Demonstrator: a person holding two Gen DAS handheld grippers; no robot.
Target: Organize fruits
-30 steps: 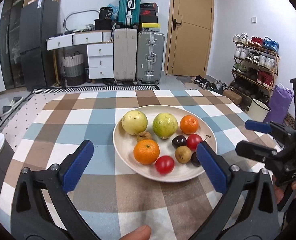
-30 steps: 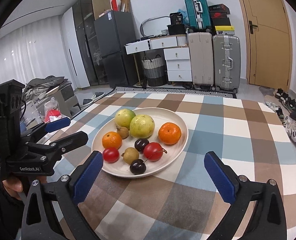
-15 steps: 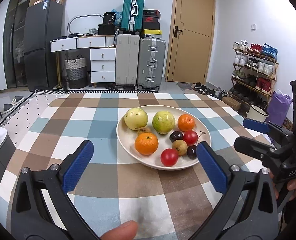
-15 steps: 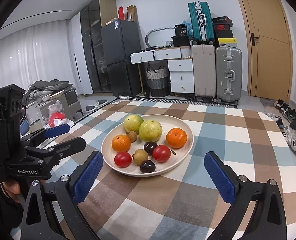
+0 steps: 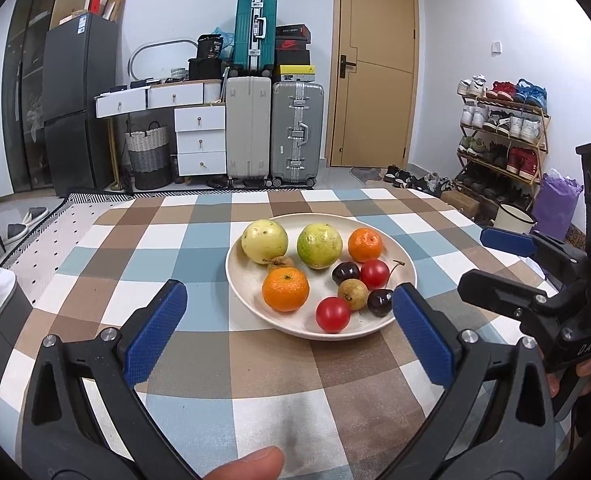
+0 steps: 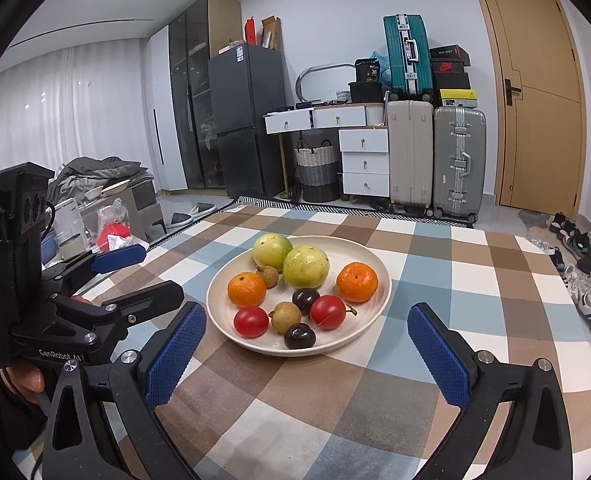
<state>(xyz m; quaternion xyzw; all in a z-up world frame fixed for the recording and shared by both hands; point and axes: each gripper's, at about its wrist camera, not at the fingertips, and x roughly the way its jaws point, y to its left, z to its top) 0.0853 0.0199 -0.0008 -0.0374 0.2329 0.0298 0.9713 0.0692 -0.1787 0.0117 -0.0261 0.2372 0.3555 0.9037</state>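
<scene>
Faintly, "GenRobot AI" on left claw, "DAS" on right claw

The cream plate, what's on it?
The plate holds two green guavas, two oranges, red and dark small fruits. Whatever lies beneath them is hidden.

Beyond our grippers, two grey suitcases stand against the far wall, a teal suitcase stacked above them. Left of them we see white drawers and a dark refrigerator; to the right, a wooden door and a shoe rack.
</scene>
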